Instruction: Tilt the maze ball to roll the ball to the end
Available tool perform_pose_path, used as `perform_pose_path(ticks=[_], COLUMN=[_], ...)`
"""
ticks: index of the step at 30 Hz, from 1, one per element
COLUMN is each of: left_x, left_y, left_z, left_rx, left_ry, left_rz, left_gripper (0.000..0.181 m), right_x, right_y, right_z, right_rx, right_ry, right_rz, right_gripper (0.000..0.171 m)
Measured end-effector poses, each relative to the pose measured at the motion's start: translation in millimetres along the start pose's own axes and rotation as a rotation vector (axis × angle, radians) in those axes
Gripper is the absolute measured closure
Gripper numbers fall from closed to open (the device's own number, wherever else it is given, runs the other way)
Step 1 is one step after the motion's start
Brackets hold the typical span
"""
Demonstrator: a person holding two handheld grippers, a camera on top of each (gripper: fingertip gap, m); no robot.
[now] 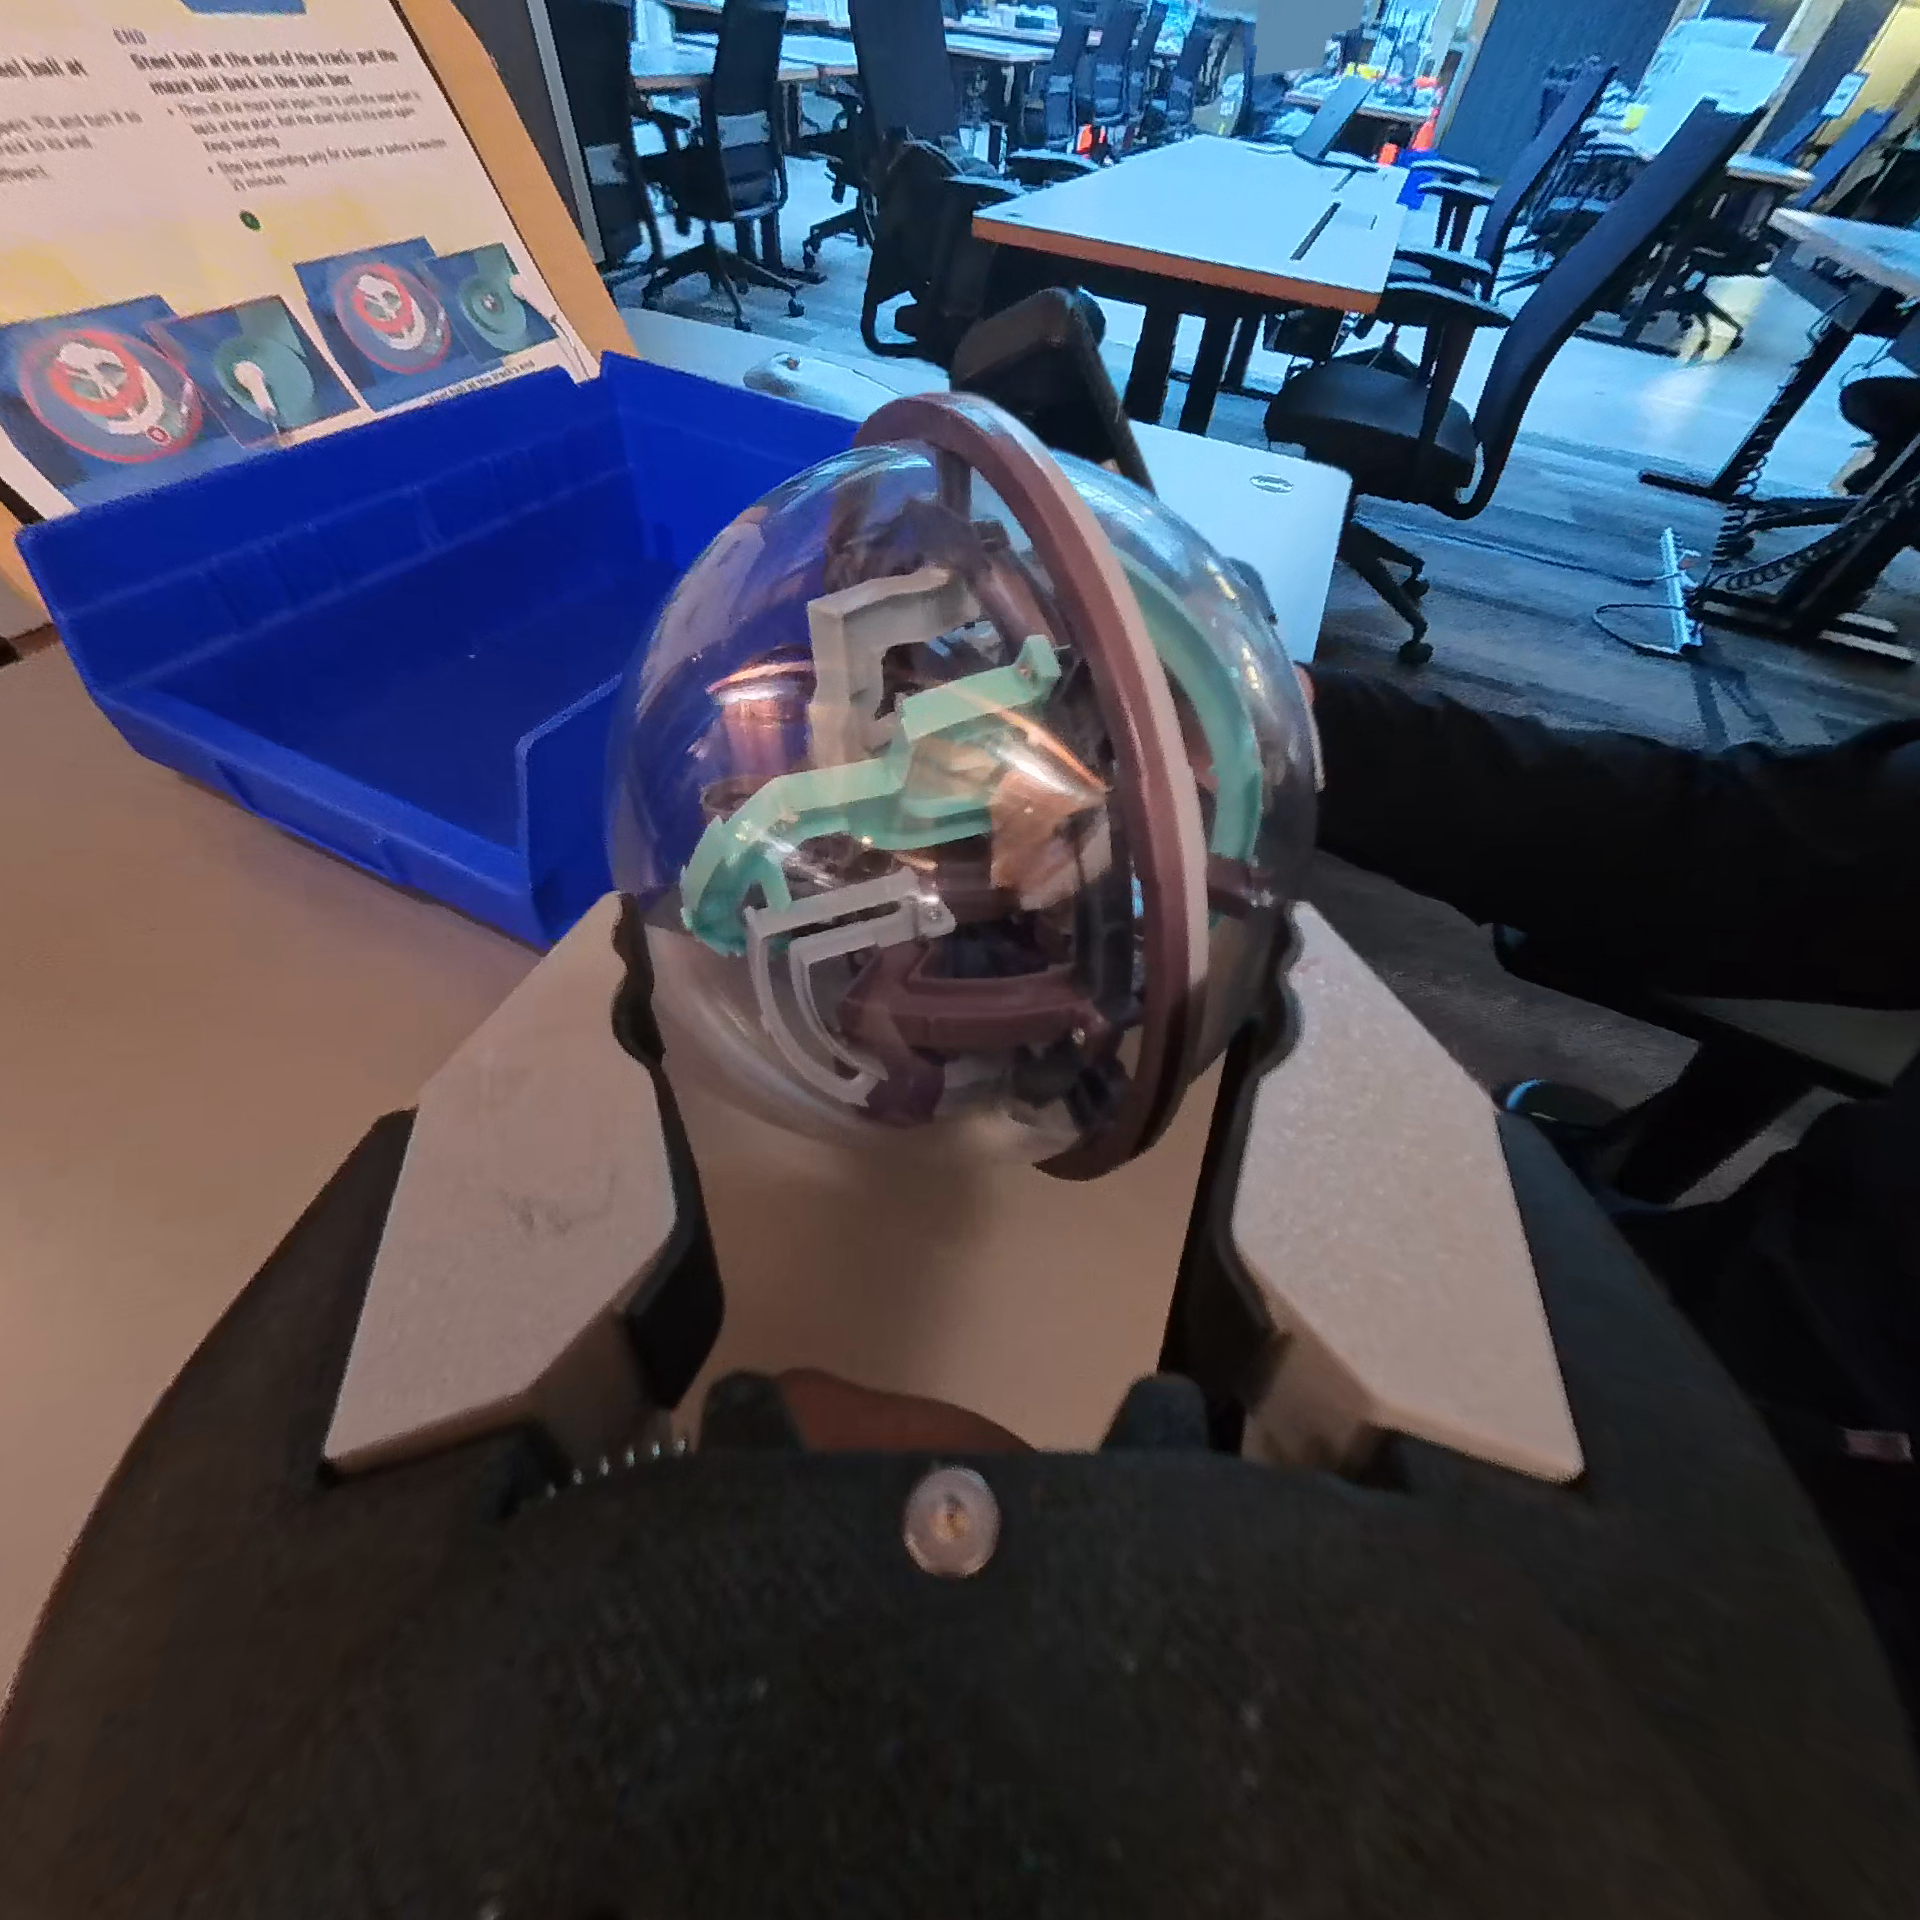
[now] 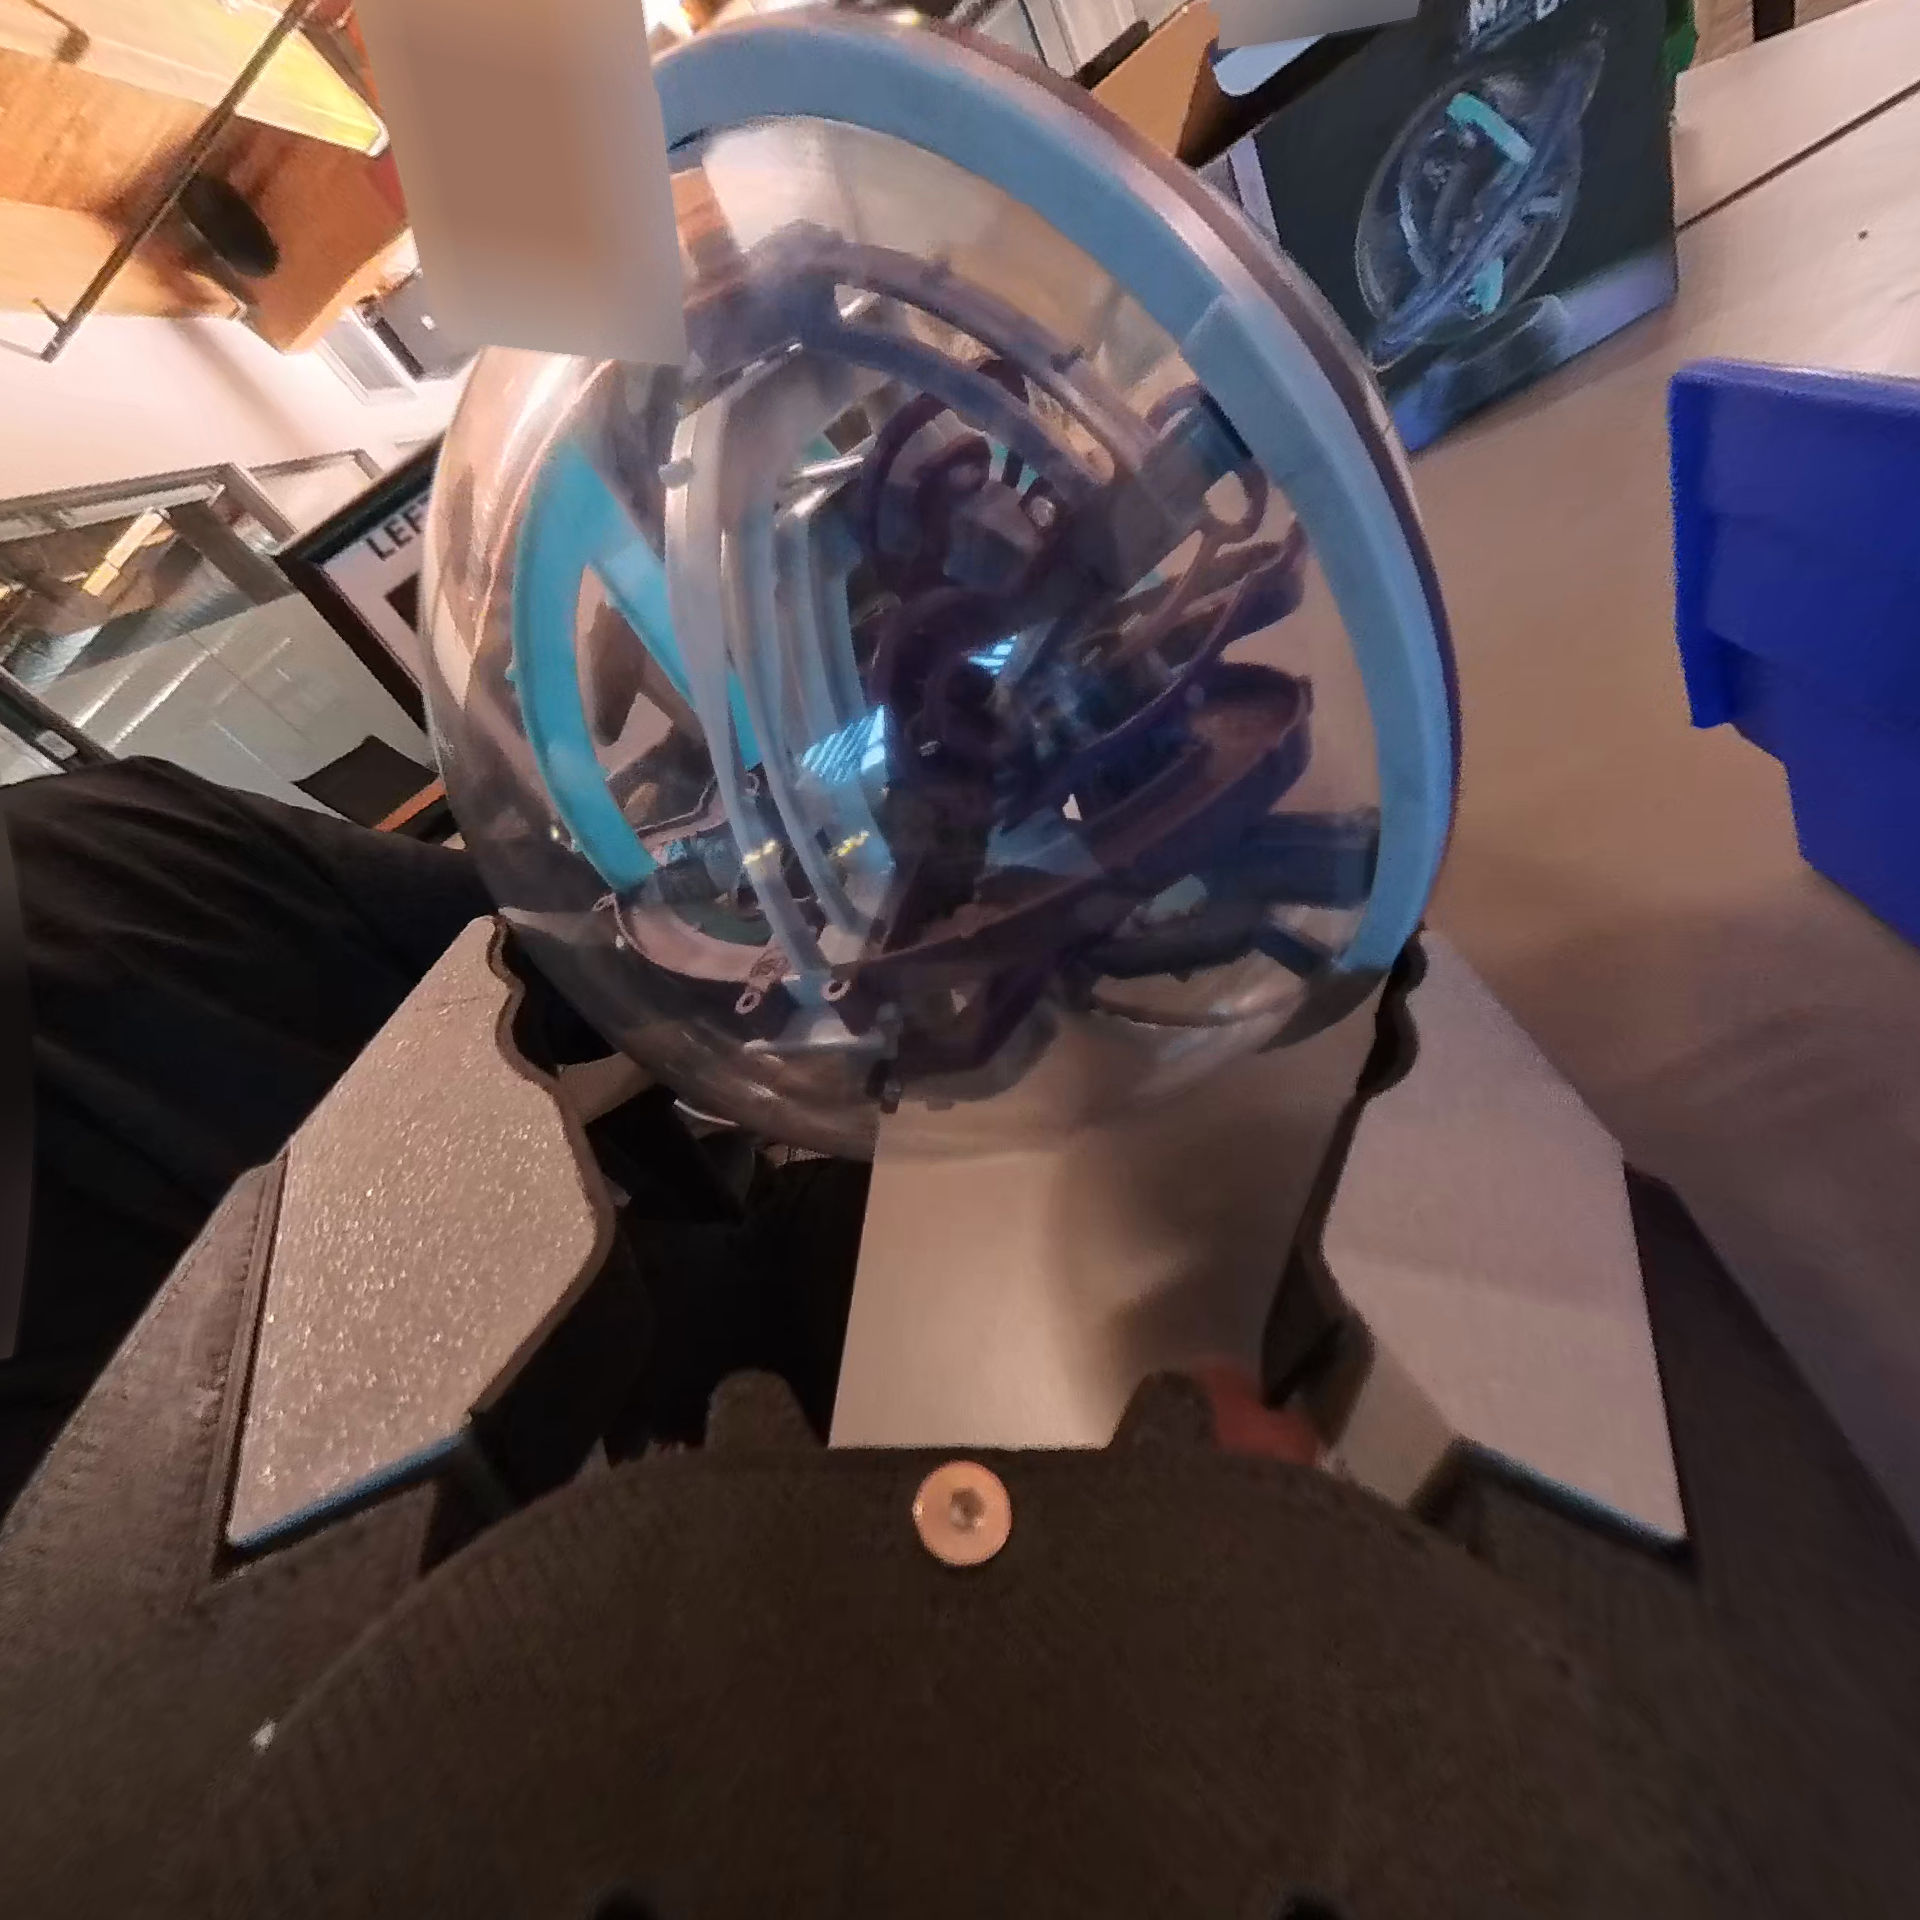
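Both claws are clamped on the maze ball (image 1: 961, 790), each from its own side: the left claw (image 1: 956, 935) pinches the lower part of the clear sphere between its two pale fingers, and the right claw (image 2: 951, 966) grips it the same way from the opposite side, so the ball is held up off the tabletop (image 1: 208, 935) between them. The seam ring (image 1: 1122, 727) runs steeply tilted across the sphere, which suggests the tilting step is in hand. The small steel ball cannot be made out among the mint, grey and purple tracks, so how far along the run it is cannot be judged. The next move probably calls for slow, matched rotation of both wrists with the grip kept even, since a slip on the smooth shell could drop the sphere. Behind it on the beige tabletop sits an open blue bin (image 1: 395, 644) with an instruction sheet (image 1: 229, 208) propped behind it; beyond lies an office of desks (image 1: 1195, 229) and black chairs (image 1: 1455, 395)
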State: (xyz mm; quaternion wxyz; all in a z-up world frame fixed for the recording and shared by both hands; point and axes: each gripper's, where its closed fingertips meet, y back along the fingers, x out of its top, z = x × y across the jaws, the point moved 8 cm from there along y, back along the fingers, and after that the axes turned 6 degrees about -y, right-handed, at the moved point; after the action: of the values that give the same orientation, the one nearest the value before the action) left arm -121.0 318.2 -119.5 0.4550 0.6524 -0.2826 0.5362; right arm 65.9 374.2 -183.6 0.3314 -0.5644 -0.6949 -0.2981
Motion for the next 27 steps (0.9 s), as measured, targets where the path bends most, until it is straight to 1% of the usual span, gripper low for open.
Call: perform_pose_path(ticks=[7, 12, 16, 27], left_x=[14, 31, 38, 45], left_y=[8, 13, 13, 12], left_z=[10, 22, 29, 32], left_rx=[0.029, 0.059, 0.072, 0.066], left_ry=[-0.067, -0.141, -0.169, -0.159], left_rz=[-0.007, -0.011, -0.014, -0.016], left_gripper=[0.066, 0.067, 0.067, 0.067], right_x=[4, 13, 19, 18], right_y=[-4, 0, 5, 6], right_z=[-9, -24, -33, -36], right_rx=[0.035, 0.045, 0.037, 0.054], right_ry=[0.059, 0.140, 0.177, 0.144], right_rz=[0.037, 0.081, 0.097, 0.095], right_gripper=[0.018, 0.018, 0.018, 0.017])
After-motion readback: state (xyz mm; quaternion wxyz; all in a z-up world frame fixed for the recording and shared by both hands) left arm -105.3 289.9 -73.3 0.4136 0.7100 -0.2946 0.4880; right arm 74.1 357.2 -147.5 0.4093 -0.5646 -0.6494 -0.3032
